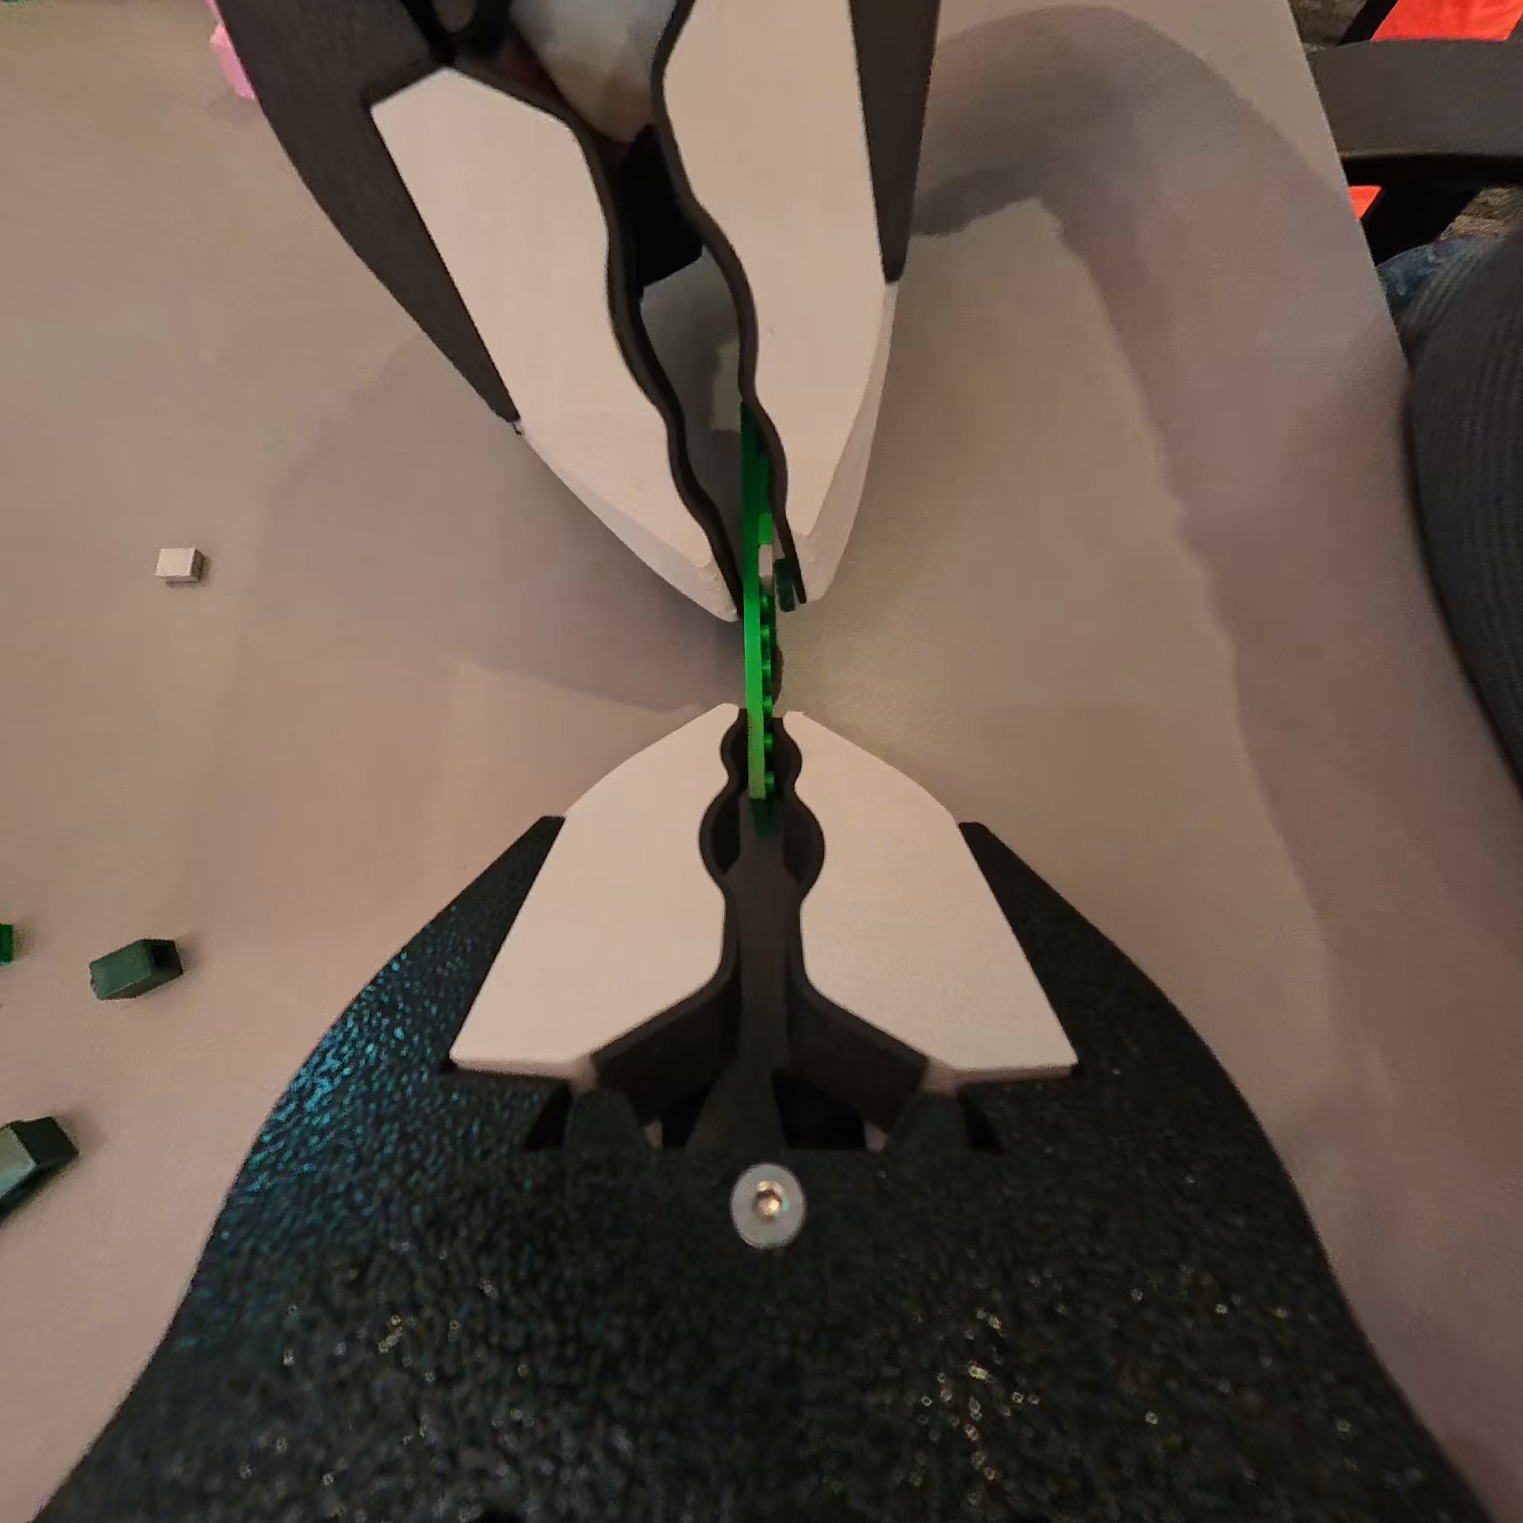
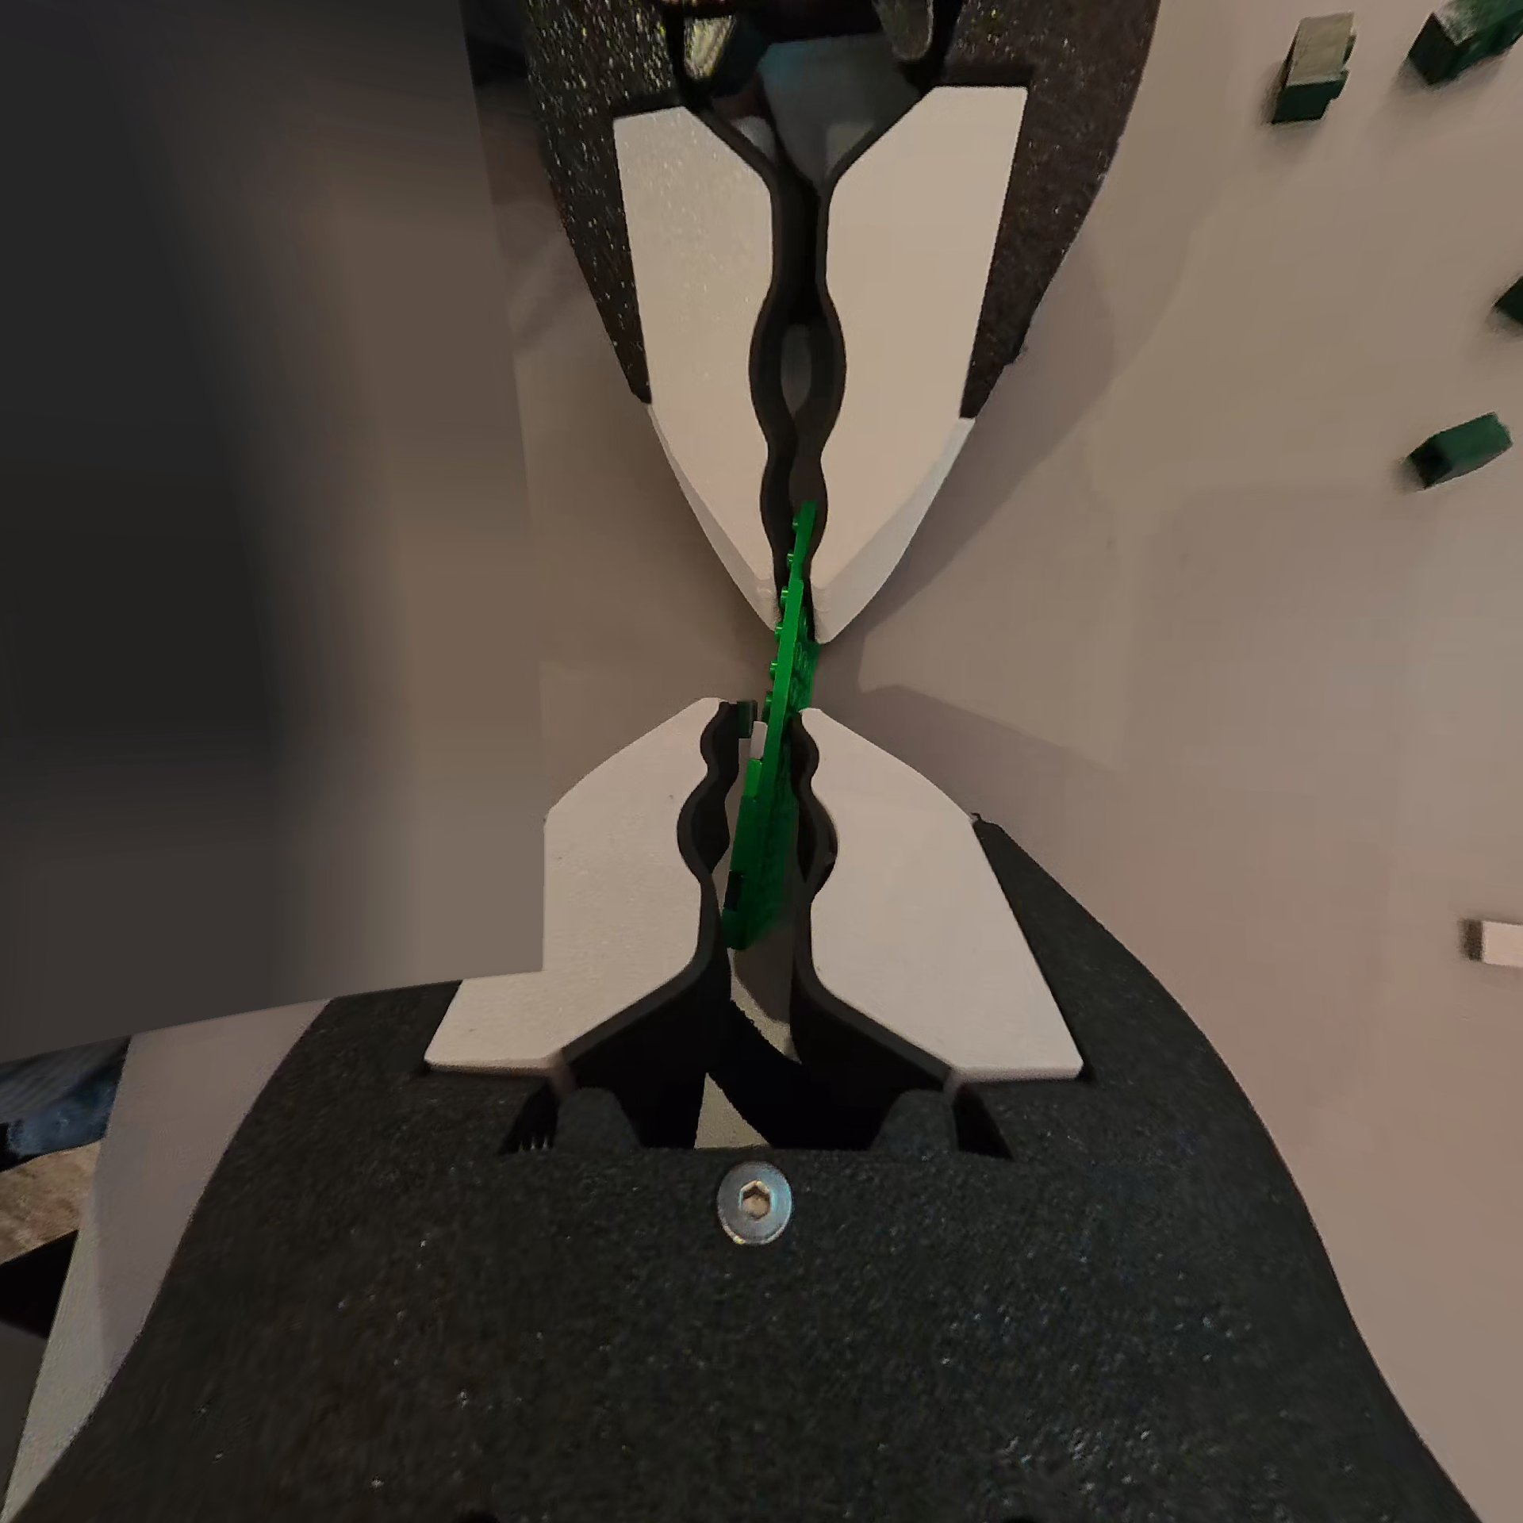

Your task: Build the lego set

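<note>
A thin bright green lego plate (image 1: 756,659) is held edge-on between my two grippers, above the pale table (image 1: 247,742). My left gripper (image 1: 758,724) is shut on its near end. My right gripper (image 1: 768,608) comes from the opposite side and is shut on its far end. A small dark green piece (image 1: 787,587) sits on the plate at the right gripper's tips. In the right wrist view the plate (image 2: 795,667) runs slightly tilted from my right gripper (image 2: 762,710) up into my left gripper (image 2: 795,628).
Loose bricks lie on the table: a small white one (image 1: 179,566) and dark green ones (image 1: 136,968) (image 1: 33,1154) to the left. The right wrist view shows dark green bricks (image 2: 1455,461) (image 2: 1310,74) and a white one (image 2: 1496,948). The table edge and a dark chair (image 1: 1467,494) are at the right. The tips of both grippers are at nearly the same place.
</note>
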Demonstrator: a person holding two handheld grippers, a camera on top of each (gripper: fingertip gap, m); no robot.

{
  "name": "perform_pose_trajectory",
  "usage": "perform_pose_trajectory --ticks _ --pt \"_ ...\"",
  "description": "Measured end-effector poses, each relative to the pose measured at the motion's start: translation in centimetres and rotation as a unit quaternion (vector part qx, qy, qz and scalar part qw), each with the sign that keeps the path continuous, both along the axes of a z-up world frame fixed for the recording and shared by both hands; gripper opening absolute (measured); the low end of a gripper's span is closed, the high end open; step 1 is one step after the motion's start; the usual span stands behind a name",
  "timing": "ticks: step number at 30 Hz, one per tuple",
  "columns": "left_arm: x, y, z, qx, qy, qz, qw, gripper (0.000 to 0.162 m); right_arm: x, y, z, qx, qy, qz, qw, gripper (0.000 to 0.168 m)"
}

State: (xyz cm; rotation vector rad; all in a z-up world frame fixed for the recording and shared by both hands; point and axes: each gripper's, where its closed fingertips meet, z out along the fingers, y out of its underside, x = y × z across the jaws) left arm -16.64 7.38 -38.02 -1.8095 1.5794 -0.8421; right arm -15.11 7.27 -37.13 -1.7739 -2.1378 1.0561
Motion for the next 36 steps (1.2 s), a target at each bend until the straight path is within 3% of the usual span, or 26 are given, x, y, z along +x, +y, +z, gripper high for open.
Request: perform_pose_trajectory --ticks 1,15,28,36 --pt "-0.02 0.06 -0.02 -0.001 0.001 0.002 1.0 0.004 -0.04 0.08 -0.02 0.009 0.0 -0.001 1.0 0.011" --pt "-0.16 0.22 -0.09 -0.003 0.011 0.014 1.0 0.004 -0.31 0.41 -0.22 0.084 -0.008 -0.008 0.996 0.01" --pt "-0.21 0.24 -0.2 -0.006 0.014 0.015 1.0 0.005 -0.43 0.42 -0.13 -0.001 -0.014 -0.033 0.999 0.01" --pt "-0.11 0.0 -0.24 0.014 0.021 0.002 1.0 0.005 -0.23 0.31 -0.29 0.092 -0.028 0.008 0.995 0.006"
